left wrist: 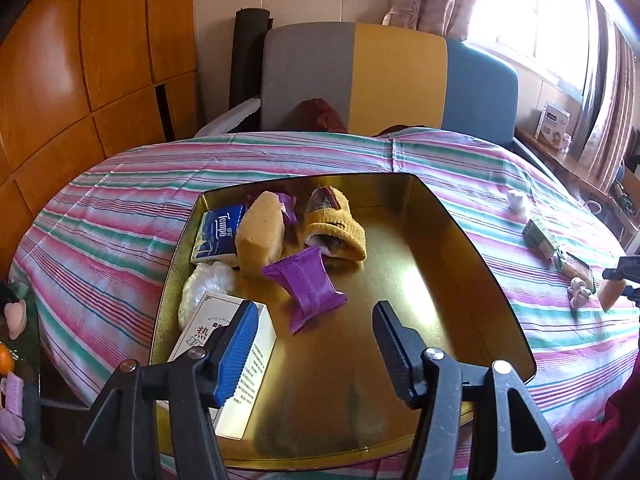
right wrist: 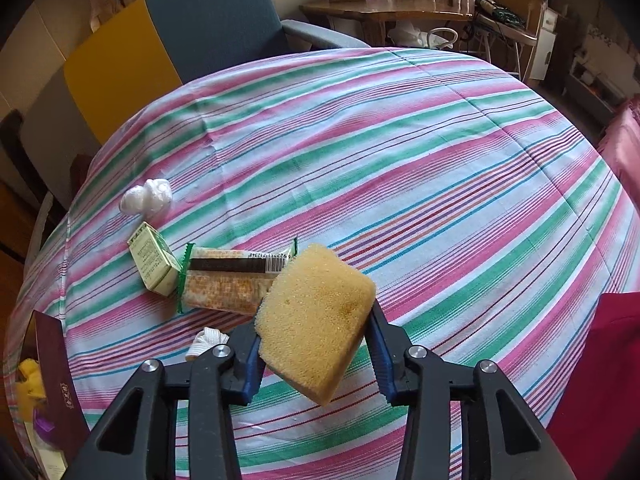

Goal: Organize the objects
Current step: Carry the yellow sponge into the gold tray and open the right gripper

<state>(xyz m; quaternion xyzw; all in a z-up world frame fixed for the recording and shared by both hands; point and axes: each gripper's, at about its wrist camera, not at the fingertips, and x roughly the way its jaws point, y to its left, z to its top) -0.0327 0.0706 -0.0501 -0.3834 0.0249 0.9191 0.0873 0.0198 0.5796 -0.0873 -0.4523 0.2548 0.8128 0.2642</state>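
A shallow gold metal tray [left wrist: 452,236] with a glossy, mirror-like floor sits on a table under a pink, green and white striped cloth [right wrist: 400,152]. Along the tray's far-left side lie a blue tissue pack [left wrist: 218,236], a porous yellow sponge block [left wrist: 260,236], a fuzzy yellow knitted sock [left wrist: 340,232] with a dark stripe, and a crinkled purple foil packet [left wrist: 306,288]; at its near-left corner are a lump of clear plastic wrap [left wrist: 204,286] and a white printed carton [left wrist: 230,350]. The left gripper [left wrist: 316,344] tilts down over the tray's near edge, its ribbed fingers spread apart with nothing between them, the blue-padded one just above the carton. The right gripper [right wrist: 316,354] points steeply down over the cloth, its blue pads clamped on a second coarse yellow sponge [right wrist: 316,320], lifted and tilted. Beyond it, towards the table's left edge, lie a long wrapped snack bar [right wrist: 228,284], a small green-and-cream box [right wrist: 154,260] touching its end, a crumpled white plastic ball [right wrist: 146,196] and a small white ribbed piece [right wrist: 206,340] by the left finger.
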